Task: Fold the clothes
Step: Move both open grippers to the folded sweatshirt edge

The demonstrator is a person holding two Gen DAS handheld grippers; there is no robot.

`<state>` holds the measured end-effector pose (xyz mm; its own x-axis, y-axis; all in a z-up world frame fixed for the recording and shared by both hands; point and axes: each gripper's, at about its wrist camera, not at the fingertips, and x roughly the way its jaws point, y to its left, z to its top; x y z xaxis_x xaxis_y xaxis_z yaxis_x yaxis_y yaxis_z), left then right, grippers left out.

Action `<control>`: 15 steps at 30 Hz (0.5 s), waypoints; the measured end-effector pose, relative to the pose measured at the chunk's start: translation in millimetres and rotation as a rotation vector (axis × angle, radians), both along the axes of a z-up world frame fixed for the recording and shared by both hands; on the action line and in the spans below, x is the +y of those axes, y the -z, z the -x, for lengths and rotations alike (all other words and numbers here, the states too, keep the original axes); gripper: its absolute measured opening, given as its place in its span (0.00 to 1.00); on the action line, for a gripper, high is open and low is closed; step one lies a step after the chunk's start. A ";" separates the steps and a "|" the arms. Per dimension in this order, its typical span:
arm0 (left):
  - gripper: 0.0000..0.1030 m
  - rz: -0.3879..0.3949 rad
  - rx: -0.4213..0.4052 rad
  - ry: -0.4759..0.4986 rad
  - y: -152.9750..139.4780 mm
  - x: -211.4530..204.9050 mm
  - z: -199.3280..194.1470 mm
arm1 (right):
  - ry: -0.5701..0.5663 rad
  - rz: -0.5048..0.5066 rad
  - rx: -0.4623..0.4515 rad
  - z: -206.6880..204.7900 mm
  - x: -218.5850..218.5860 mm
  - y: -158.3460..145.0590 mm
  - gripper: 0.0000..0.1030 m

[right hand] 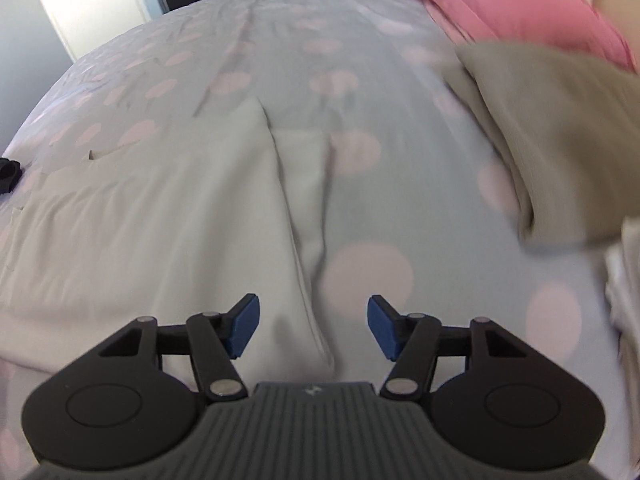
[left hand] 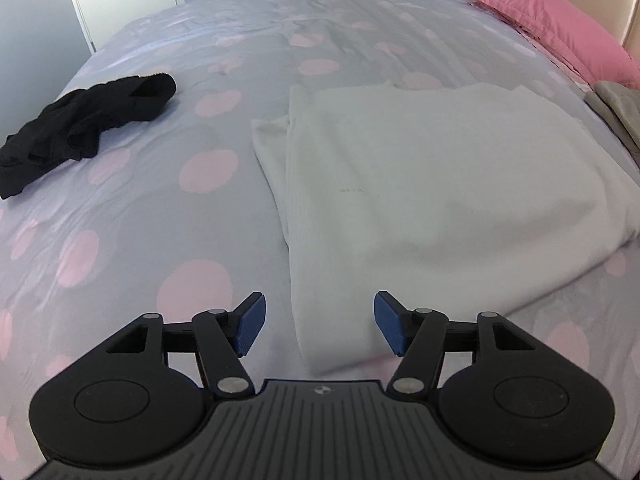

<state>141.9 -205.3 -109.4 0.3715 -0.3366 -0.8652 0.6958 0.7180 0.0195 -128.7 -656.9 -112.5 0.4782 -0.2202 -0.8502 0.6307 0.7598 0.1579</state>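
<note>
Your left wrist camera looks steeply down over its gripper [left hand: 319, 322] from close above the bed [left hand: 168, 208], facing the far door. Your right wrist camera does likewise, further right. Both share the white cloth [left hand: 432, 184] and pink pillow [left hand: 560, 28].

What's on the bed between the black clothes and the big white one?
Nothing but bedspread: grey with pink dots. The left wrist view shows the black garment apart from the folded white garment, with bare cover between them.
</note>
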 end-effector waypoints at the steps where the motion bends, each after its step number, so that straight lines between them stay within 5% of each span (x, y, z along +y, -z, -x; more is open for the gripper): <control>1: 0.58 0.006 0.012 0.003 3.5 2.9 1.9 | 0.017 -0.027 -0.002 9.0 0.3 6.4 0.61; 6: 0.60 -0.002 0.067 0.009 25.8 8.6 6.0 | 0.042 -0.113 0.005 19.3 -1.8 32.6 0.61; 9: 0.49 -0.036 0.069 0.042 34.8 4.5 7.8 | 0.014 -0.178 -0.017 11.4 1.3 43.6 0.61; 14: 0.05 -0.090 0.075 0.042 36.5 -0.8 3.5 | 0.001 -0.149 0.026 -5.7 14.5 54.3 0.18; 15: 0.04 -0.103 0.074 0.038 36.4 -1.7 2.4 | -0.005 -0.142 0.030 -7.5 16.6 52.3 0.16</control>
<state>139.4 -206.9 -145.8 0.2939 -0.2570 -0.9206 0.7248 0.6878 0.0394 -121.2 -640.4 -164.8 0.4527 -0.0942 -0.8867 0.6328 0.7345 0.2451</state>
